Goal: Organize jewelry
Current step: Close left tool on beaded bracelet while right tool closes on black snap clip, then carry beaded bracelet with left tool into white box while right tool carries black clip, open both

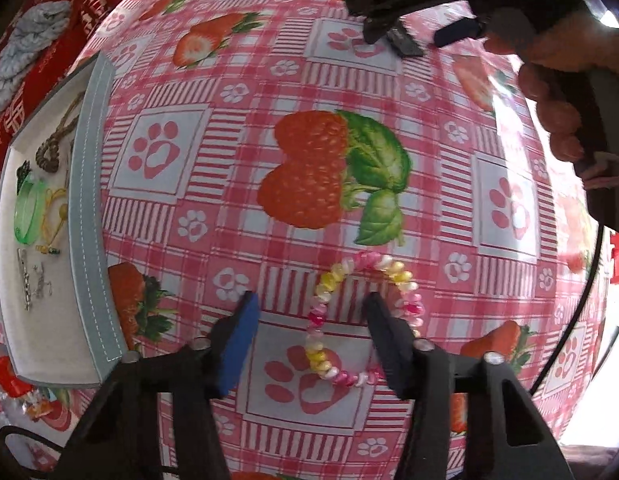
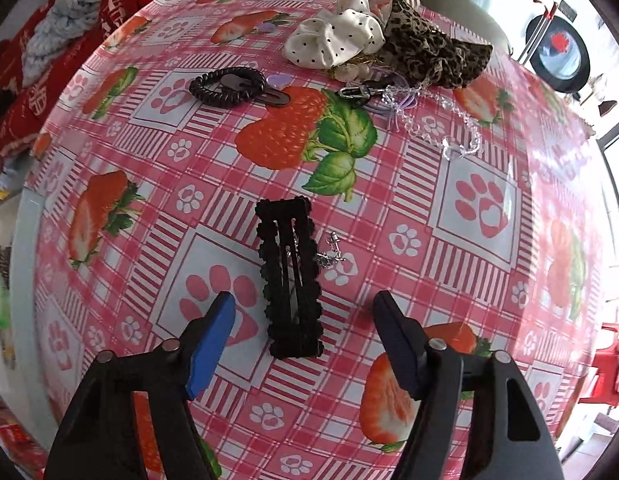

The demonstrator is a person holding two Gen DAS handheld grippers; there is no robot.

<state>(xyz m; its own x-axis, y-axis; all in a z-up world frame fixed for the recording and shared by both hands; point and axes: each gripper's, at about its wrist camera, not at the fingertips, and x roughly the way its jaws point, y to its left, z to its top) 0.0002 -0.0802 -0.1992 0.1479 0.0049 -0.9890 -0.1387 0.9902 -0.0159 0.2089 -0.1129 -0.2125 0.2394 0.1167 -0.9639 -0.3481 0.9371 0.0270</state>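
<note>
Gaping wide and empty, both grippers straddle targets: left gripper [image 1: 309,316] risks snagging the beaded bracelet [image 1: 363,316]; right gripper [image 2: 305,316] could skid the black hair clip [image 2: 291,280].

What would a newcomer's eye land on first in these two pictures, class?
Probably the loud pink strawberry tablecloth that fills both views. Next, the pink-and-yellow bead bracelet between the open left gripper fingers, and the black hair clip lying ahead of the open right gripper.

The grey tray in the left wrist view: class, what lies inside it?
Inside the grey tray: a green bangle, a brown braided cord, a yellow string piece and small silver pieces. Its near wall hides part of the floor.
</note>
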